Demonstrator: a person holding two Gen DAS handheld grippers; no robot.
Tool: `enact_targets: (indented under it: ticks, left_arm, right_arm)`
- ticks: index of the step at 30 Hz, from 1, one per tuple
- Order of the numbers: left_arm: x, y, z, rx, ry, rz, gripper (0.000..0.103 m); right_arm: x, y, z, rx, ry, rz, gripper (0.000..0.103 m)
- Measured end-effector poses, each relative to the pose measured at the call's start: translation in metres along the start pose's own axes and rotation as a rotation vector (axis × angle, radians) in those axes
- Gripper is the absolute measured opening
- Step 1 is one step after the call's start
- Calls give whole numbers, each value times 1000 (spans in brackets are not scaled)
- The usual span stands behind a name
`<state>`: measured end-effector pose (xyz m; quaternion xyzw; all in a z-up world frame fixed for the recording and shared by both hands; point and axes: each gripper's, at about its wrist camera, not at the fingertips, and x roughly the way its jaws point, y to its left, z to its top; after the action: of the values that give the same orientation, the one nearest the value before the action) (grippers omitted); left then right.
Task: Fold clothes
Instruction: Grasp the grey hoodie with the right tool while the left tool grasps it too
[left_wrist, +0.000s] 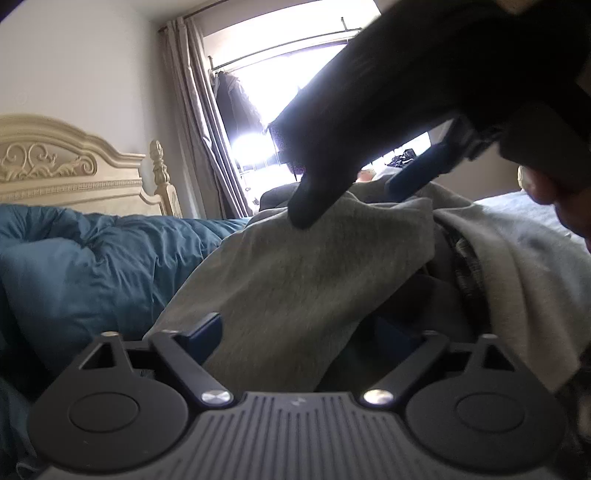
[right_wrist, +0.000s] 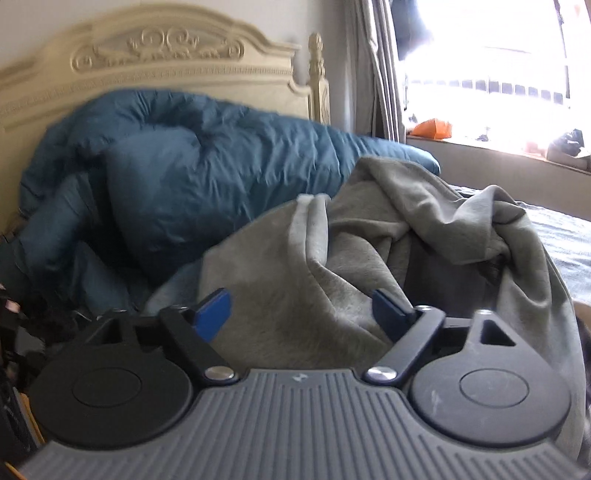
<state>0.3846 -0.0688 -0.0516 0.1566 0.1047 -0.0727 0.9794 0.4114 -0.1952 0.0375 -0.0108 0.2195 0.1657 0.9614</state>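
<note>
Your right tool (right_wrist: 304, 314) spread wide, grey garment (right_wrist: 369, 236) bunched dead ahead between fingers; left tool (left_wrist: 295, 332) grip can't tell.

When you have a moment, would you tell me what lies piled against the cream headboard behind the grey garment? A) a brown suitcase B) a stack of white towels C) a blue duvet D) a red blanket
C: in the right wrist view a rumpled blue duvet is heaped in front of the carved cream headboard, just behind the grey garment.
</note>
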Motion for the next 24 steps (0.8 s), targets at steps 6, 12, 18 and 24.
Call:
enact_targets:
  ticks: [6,12,18,24]
  left_arm:
    - [14,2,2,-35,12,-22,39]
    - [10,1,7,-39,4,-39,6]
    - [-18,12,13,-98,-39,-90,5]
    - [-72,15,11,-159,-74,-167,5]
  right_arm:
    - [28,-6,0,8,97,-59,31]
    - [20,-3,-4,11,108,-52,5]
    - [-19,-10,-3,125,49,42,4]
    - [-67,-7,-27,213,14,128,4]
